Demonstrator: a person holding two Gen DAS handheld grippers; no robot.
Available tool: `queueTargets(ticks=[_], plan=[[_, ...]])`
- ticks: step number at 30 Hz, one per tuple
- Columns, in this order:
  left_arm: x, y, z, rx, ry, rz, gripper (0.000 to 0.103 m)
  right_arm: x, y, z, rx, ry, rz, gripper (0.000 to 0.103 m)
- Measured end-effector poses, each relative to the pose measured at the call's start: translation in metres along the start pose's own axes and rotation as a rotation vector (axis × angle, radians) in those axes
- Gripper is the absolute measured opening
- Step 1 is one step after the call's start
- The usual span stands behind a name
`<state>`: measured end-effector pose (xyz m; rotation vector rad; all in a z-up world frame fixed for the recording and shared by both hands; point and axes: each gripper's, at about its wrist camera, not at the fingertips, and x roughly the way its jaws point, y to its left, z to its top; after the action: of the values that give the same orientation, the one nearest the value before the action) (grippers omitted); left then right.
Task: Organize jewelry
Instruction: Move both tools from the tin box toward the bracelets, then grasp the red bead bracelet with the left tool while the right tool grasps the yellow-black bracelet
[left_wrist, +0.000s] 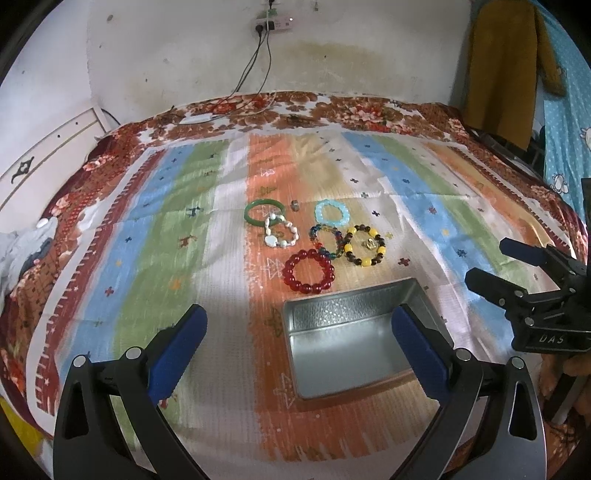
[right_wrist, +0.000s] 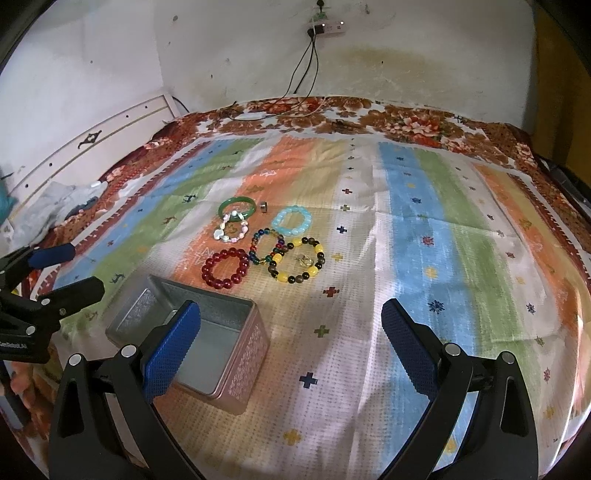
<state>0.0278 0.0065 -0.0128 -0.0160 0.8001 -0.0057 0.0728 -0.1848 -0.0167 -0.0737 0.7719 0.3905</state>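
Note:
Several bracelets lie together on the striped cloth: a green bangle (left_wrist: 264, 212), a white pearl one (left_wrist: 280, 236), a light blue one (left_wrist: 331, 213), a multicoloured one (left_wrist: 327, 242), a yellow-and-dark one (left_wrist: 365, 244) and a red bead one (left_wrist: 308, 271). A small ring (left_wrist: 294, 205) lies by the bangle. An open, empty metal tin (left_wrist: 354, 343) stands nearer. My left gripper (left_wrist: 299, 345) is open above the tin's left side. My right gripper (right_wrist: 290, 341) is open, right of the tin (right_wrist: 195, 332); the red bracelet (right_wrist: 225, 268) lies beyond it.
The cloth covers a bed with a floral blanket (left_wrist: 332, 110). A white headboard (left_wrist: 48, 155) stands at the left. Cables hang from a wall power strip (left_wrist: 273, 24). A yellow garment (left_wrist: 509, 66) hangs at the right.

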Motion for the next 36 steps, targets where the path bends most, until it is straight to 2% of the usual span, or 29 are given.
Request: queueTargets(ticks=[7,11,14,18,26,33,36], plan=[[0.013,-0.004,0.010,0.027,0.026,0.007,0.098,0.011,-0.005,0.009,0.019,0.023,0.013,0.099],[0.024,0.003,0.023,-0.002,0.034,0.014,0.098,0.015,-0.006,0.011,0.009,0.040,-0.009,0.099],[0.038,0.006,0.029,-0.022,0.073,-0.011,0.098,0.020,-0.010,0.012,0.023,0.058,0.001,0.099],[0.051,0.010,0.035,-0.018,0.110,-0.008,0.098,0.028,-0.017,0.018,0.053,0.080,0.017,0.099],[0.075,0.021,0.046,-0.073,0.194,-0.056,0.098,0.048,-0.018,0.029,0.038,0.128,0.020,0.099],[0.107,0.031,0.057,-0.114,0.295,-0.061,0.097,0.069,-0.021,0.039,0.063,0.181,0.056,0.099],[0.123,0.038,0.061,-0.136,0.337,-0.060,0.097,0.079,-0.023,0.043,0.062,0.203,0.041,0.099]])
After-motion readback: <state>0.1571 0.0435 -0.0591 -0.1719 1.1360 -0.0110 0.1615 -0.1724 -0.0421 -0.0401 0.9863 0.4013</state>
